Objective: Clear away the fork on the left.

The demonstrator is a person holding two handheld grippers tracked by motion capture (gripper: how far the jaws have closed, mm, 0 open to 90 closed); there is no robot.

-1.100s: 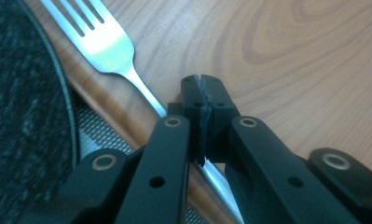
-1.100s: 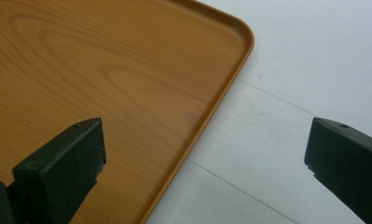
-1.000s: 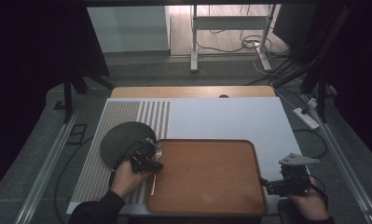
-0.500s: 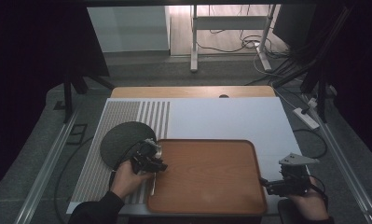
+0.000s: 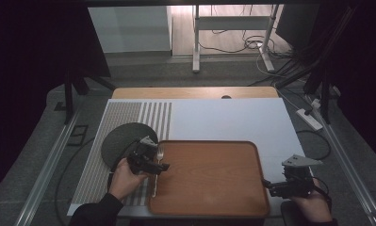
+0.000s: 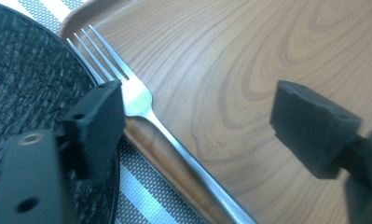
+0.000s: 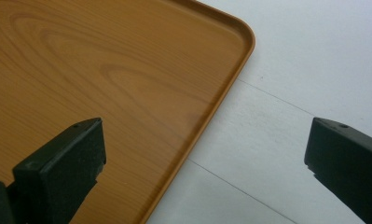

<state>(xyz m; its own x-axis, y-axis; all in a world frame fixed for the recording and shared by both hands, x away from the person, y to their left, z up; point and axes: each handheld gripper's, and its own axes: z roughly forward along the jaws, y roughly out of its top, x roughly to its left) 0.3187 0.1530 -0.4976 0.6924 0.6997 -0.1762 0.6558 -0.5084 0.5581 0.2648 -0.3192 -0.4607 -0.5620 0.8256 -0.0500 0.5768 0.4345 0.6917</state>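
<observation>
The left gripper (image 6: pixel 197 116), its jaws just opening wide, is hovering over the fork (image 6: pixel 141 105) lying along the tray (image 5: pixel 214 179) left rim. The right gripper (image 7: pixel 204 158) is waiting wide apart, straddling the tray's right edge, bare table (image 5: pixel 232 117) lying beyond.

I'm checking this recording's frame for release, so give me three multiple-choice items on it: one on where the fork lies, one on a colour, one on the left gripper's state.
1. Where does the fork lie?
A. along the wooden tray's left rim, tines near the dark round mat
B. in the middle of the white board
C. on the floor beside the table

2. What colour is the round mat?
A. white
B. dark grey
C. red

3. How does the left gripper stand?
A. shut on the fork
B. shut on the tray's rim
C. open, with the fork lying free between its jaws

Answers: 1 A, the left gripper view shows the fork resting on the tray rim beside the mat. 2 B, the high view shows it dark grey. 3 C, the jaws have just been opening and neither pad presses on the fork.
</observation>
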